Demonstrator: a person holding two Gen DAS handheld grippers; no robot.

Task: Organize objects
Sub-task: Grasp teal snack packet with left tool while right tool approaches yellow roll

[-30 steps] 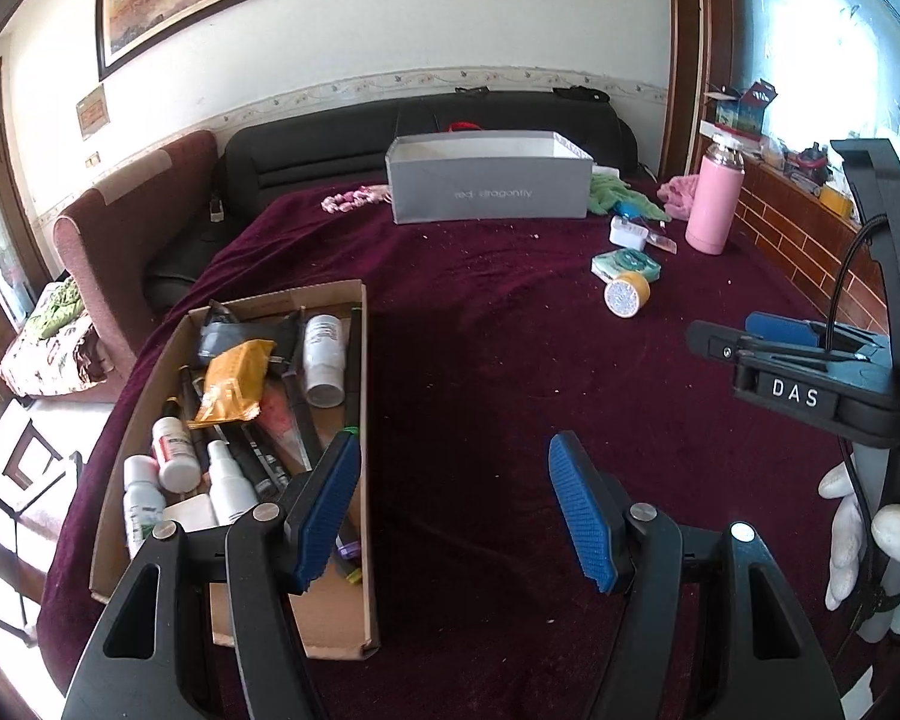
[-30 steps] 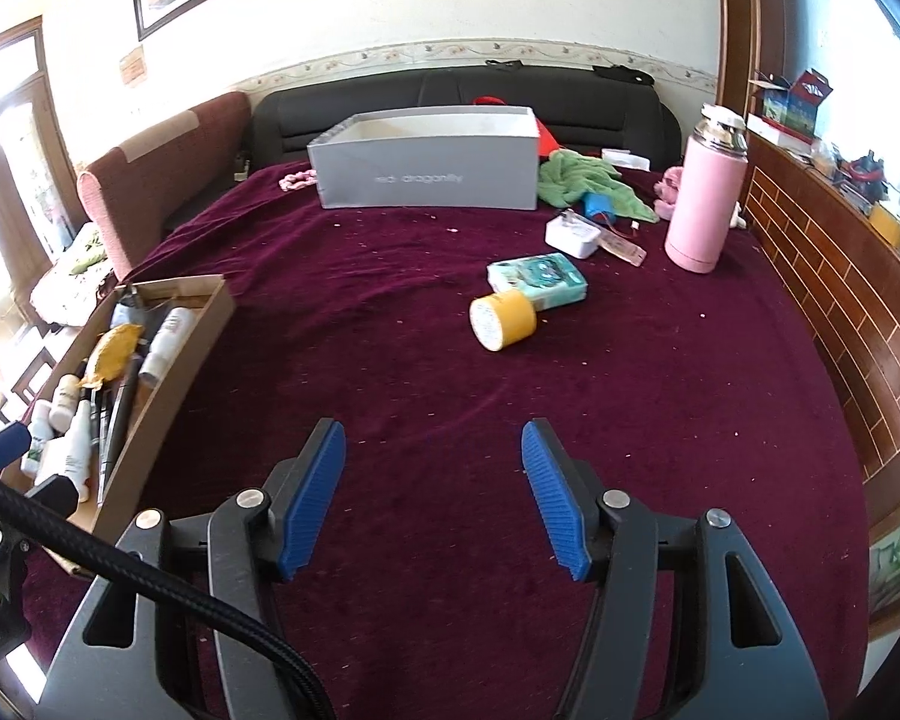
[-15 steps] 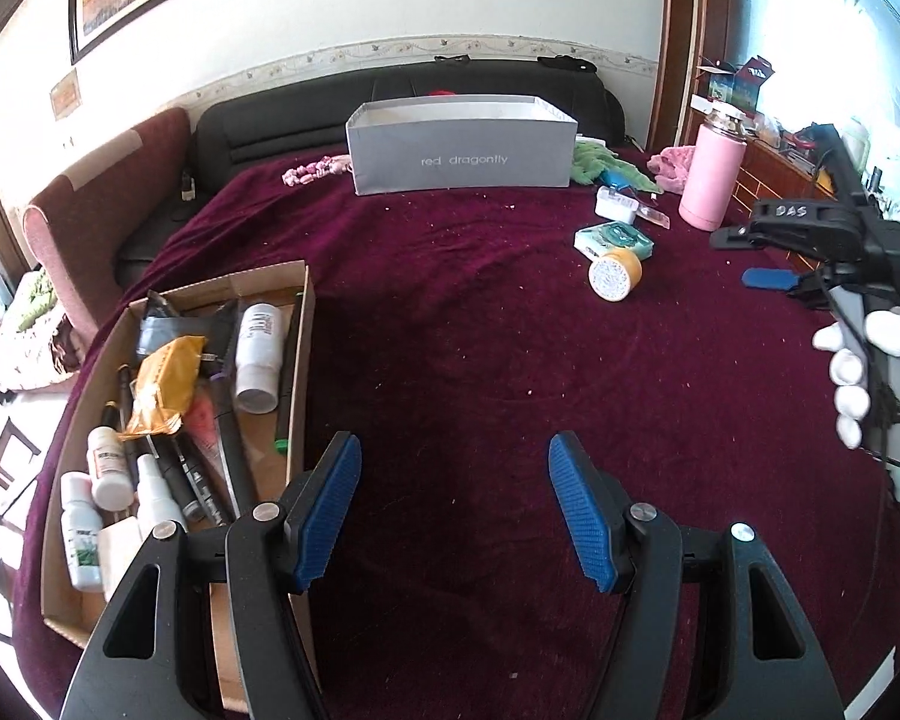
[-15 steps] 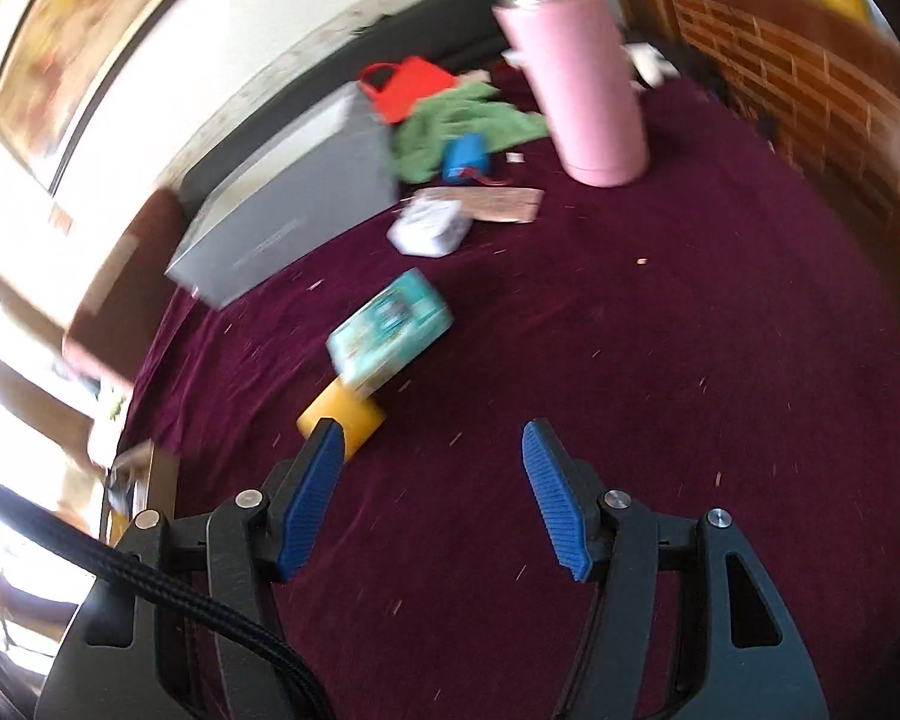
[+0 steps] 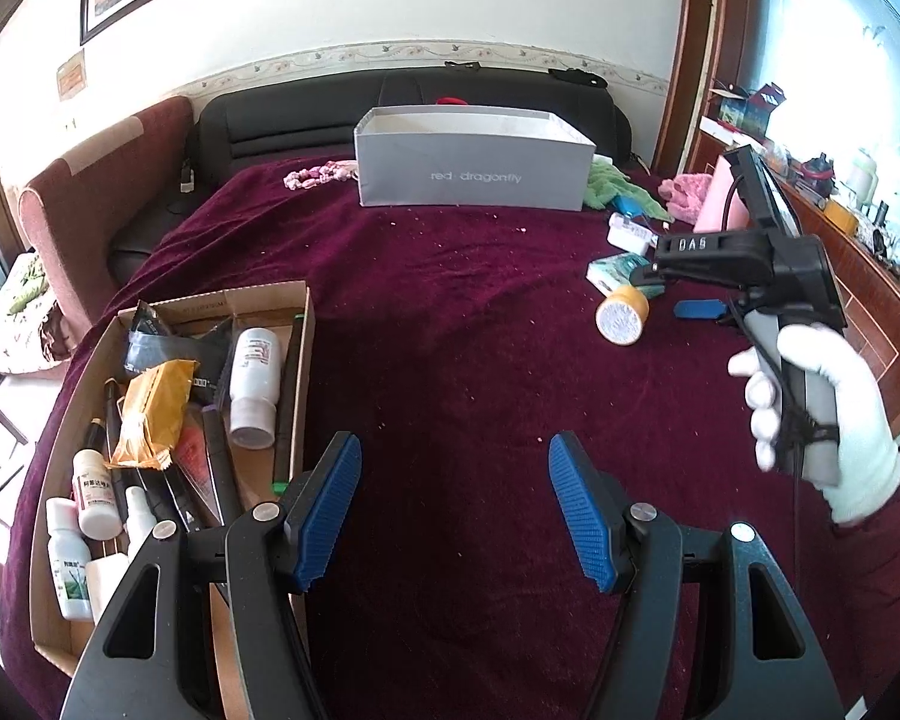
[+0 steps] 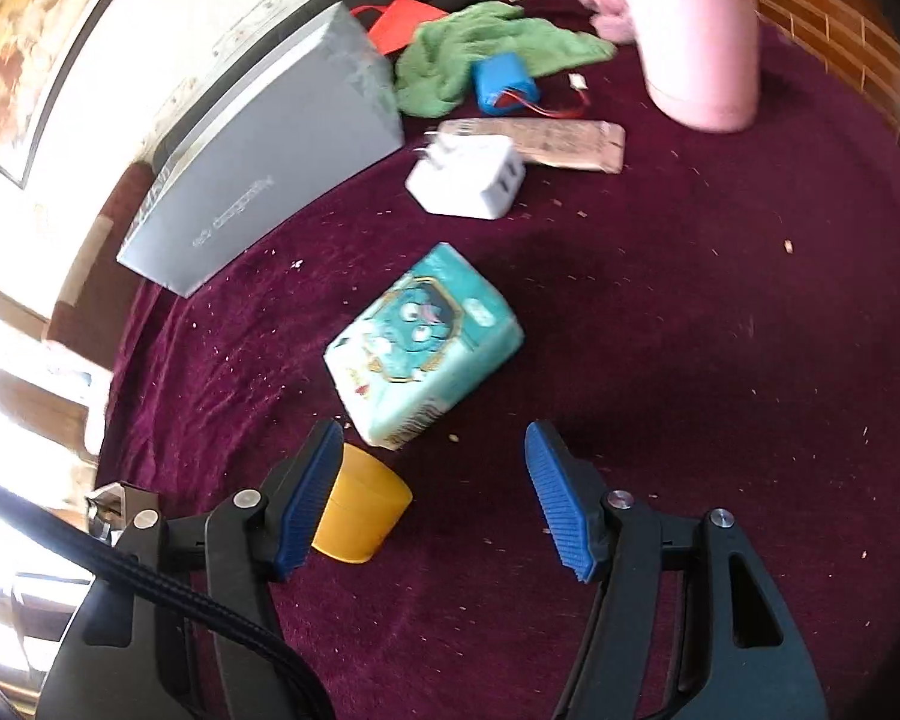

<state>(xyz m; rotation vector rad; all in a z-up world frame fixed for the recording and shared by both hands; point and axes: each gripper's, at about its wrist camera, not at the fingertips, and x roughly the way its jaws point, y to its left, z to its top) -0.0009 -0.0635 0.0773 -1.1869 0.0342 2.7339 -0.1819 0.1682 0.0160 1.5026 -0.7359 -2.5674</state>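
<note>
Two hand-held grippers, both half open and empty, above the maroon velvet worktop (image 5: 450, 330).
One teal soft tissue pack (image 6: 423, 345) and one yellow plastic cup (image 6: 363, 516) lie touching; the right hand-held gripper (image 6: 429, 501) has swung over beside them, while the left hand-held gripper (image 5: 453, 513) hangs by one crowded cardboard tray (image 5: 297, 360).

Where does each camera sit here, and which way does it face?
Left wrist: behind the left gripper, facing along the bed toward the grey box; its open fingers, the gloved hand and right gripper show.
Right wrist: behind the right gripper, tilted down at the teal packet and yellow cup; only its open fingers show.
Shared: box, packet, cup.
</note>
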